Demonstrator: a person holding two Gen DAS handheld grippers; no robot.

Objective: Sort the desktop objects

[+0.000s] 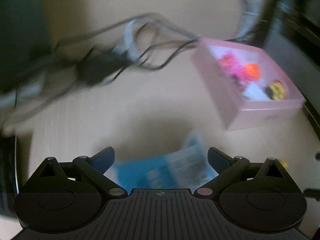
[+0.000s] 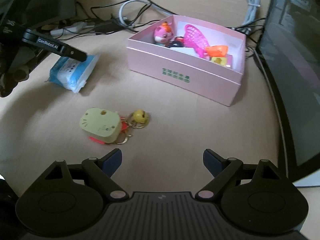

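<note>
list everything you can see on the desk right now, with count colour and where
pink box: 1, pink, centre right of desk, open
toys in box: several, pink, orange, yellow, inside it
tissue pack: 1, blue and white, left of box, under left gripper
cat-face keychain: 1, pale yellow, near desk edge
bell: 1, yellow, beside the keychain, on its rings
cables: tangle, black and white, behind box
monitor: 1, dark, far right
left gripper: open above the pack
right gripper: open, empty

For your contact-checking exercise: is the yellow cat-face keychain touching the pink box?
Apart. The right wrist view shows bare desk between the yellow cat-face keychain and the pink box; the keychain lies nearer the camera, well left of the box.
</note>
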